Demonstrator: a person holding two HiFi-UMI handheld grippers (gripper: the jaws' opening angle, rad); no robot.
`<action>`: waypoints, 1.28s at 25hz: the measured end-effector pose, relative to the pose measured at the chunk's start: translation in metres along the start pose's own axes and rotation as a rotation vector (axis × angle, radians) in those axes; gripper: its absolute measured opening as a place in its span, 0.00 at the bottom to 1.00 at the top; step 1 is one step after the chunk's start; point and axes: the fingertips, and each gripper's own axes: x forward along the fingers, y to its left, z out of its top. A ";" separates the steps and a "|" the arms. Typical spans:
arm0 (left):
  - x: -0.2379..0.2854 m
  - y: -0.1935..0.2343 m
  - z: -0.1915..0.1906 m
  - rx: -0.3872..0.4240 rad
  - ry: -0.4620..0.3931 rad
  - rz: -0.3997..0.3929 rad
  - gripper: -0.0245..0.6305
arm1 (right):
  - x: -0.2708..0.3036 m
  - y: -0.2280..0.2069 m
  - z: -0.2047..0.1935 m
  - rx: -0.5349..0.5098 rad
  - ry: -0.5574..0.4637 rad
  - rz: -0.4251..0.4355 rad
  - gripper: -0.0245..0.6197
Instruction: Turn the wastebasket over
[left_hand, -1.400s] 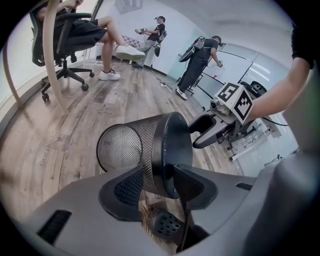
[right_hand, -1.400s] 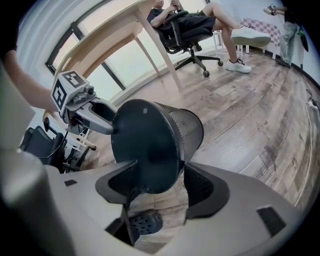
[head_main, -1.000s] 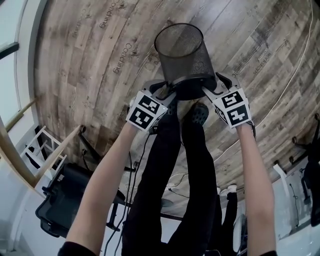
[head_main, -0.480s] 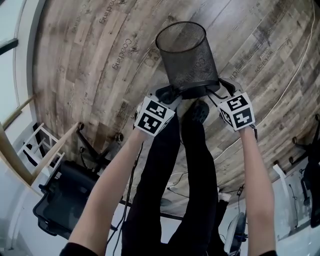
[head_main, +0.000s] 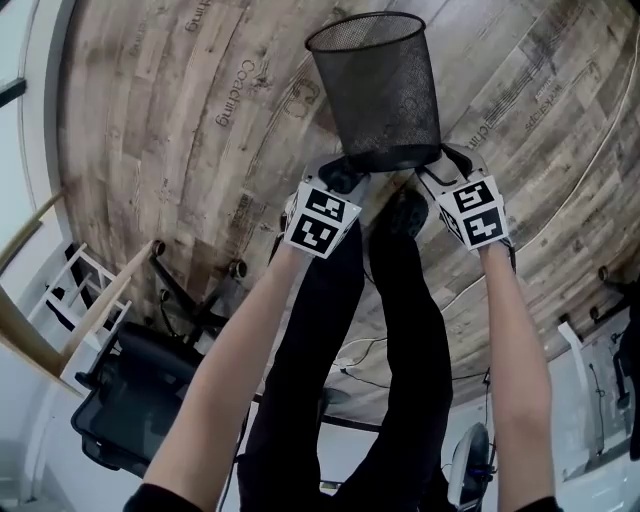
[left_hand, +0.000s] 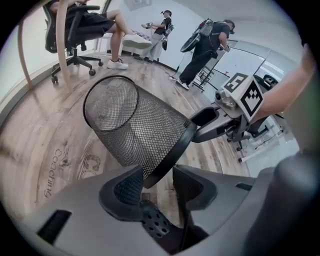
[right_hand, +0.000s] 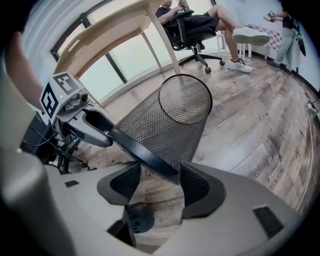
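You hold the wastebasket (head_main: 385, 95) clear of the floor (head_main: 150, 140), with one pair of tongs on each side of its thick black rim (left_hand: 175, 150). That lets it pivot between the two grips. Your left tongs (head_main: 343, 175) are clamped on that rim, with the mesh wall between the pads. Your right tongs (head_main: 432, 168) have just been closing with the rim between them. They seem to bite it now, though one pad's contact is hard to read. The rim end sits by your hands and the closed base points away, so the opposite-side hold suits swinging the mouth down.
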 end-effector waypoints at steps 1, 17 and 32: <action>0.004 0.001 -0.003 0.002 0.002 0.005 0.33 | 0.004 -0.001 -0.003 -0.009 0.002 -0.006 0.44; 0.051 0.005 -0.033 0.087 0.091 0.019 0.34 | 0.045 -0.008 -0.042 0.005 0.074 -0.059 0.44; 0.049 0.008 -0.037 0.118 0.159 0.009 0.30 | 0.022 0.020 -0.021 0.295 -0.041 -0.012 0.55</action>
